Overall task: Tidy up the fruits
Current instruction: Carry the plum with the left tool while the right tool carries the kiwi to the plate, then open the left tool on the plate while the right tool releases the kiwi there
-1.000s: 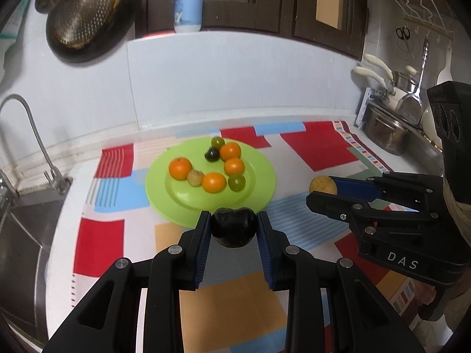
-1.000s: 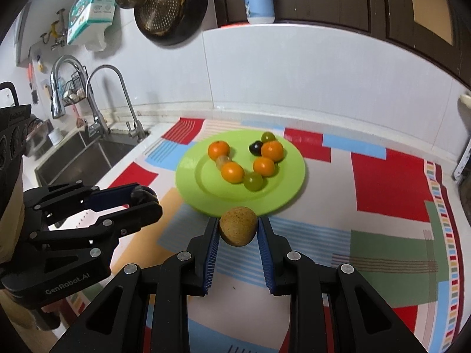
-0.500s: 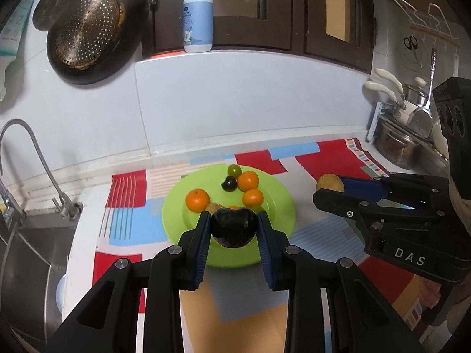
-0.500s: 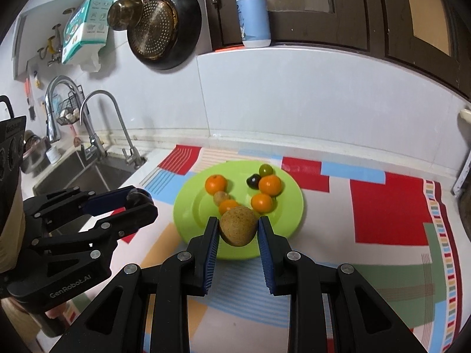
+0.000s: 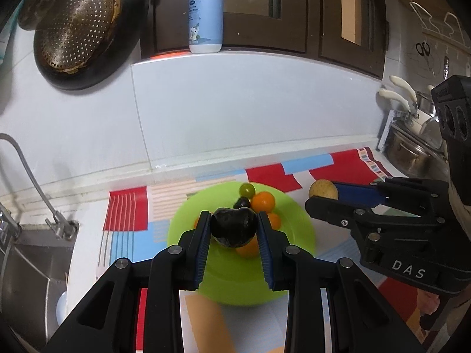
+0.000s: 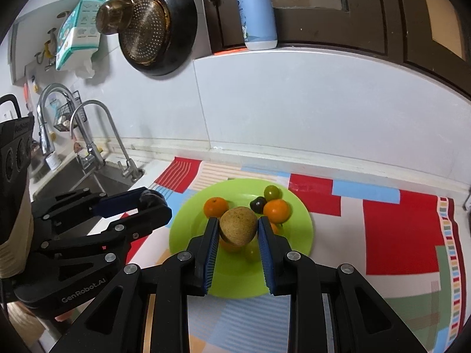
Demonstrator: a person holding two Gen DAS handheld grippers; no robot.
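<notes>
White tiled kitchen wall is filling the background, with a dark perforated pan (image 5: pixel 79 26) hanging on it and a pale blue pump bottle (image 5: pixel 205 14) sitting on the ledge. Down on the worktop, a patchwork mat in red, blue and orange (image 6: pixel 397 235) is lying under a round lime-green plate (image 6: pixel 303 223). My left gripper (image 5: pixel 234 231) is hanging over that plate, fingers (image 5: pixel 203 244) closed snug around a shiny black heart-shaped fruit (image 5: pixel 234 229). My right gripper (image 6: pixel 238 231) is doing the same thing, fingers (image 6: pixel 266 253) pinching a round tan rough-skinned fruit (image 6: pixel 238 229) above the plate. Sitting on the plate are small orange citrus fruits (image 6: pixel 276 210), a green grape-like one (image 6: pixel 271 191) and a little dark one (image 6: pixel 257 204). Steel sink (image 6: pixel 73 176) is sitting off to my left.
</notes>
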